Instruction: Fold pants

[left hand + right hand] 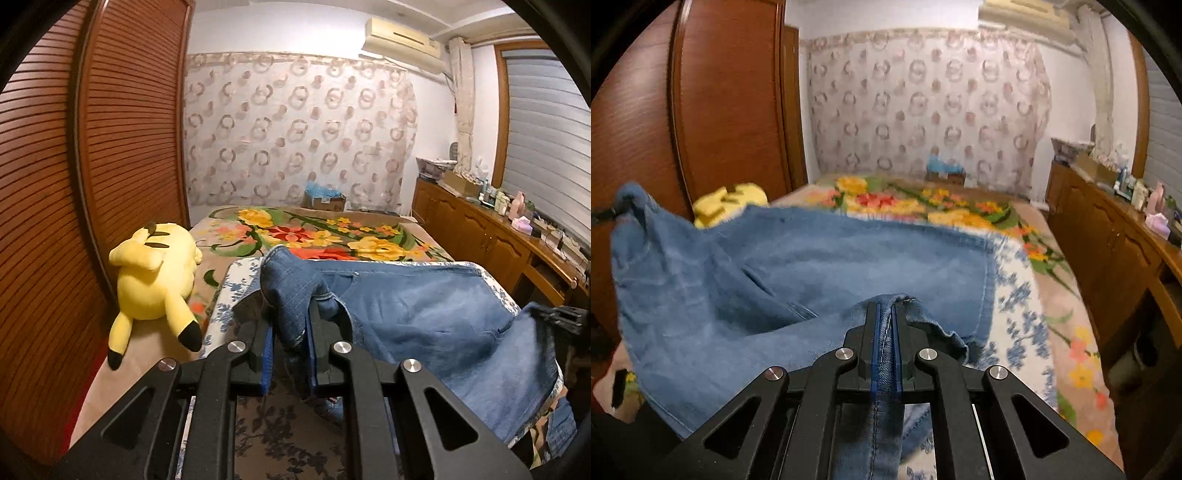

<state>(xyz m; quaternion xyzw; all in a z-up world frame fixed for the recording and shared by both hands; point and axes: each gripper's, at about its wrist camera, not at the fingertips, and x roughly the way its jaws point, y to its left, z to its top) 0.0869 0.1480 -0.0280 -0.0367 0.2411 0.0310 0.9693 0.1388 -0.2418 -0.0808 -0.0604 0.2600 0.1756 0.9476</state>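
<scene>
A bedroom with white walls. A wooden wardrobe with slatted doors (122, 122) runs along the left side. A curtain with a ring pattern (295, 129) covers the far wall, and an air conditioner (402, 40) hangs high in the right corner. On the right, a low wooden cabinet (476, 229) carries boxes and bottles beneath a window with a grey blind (543, 140). The bed (325, 232) wears a floral blanket, with a cardboard box (325, 201) at its far end.

- I am working in a home bedroom, facing a bed (325, 236) under a floral blanket.
- Left of the bed, a louvered wardrobe (122, 147) is standing.
- Right of it, a cluttered wooden sideboard (480, 229) is running.
</scene>
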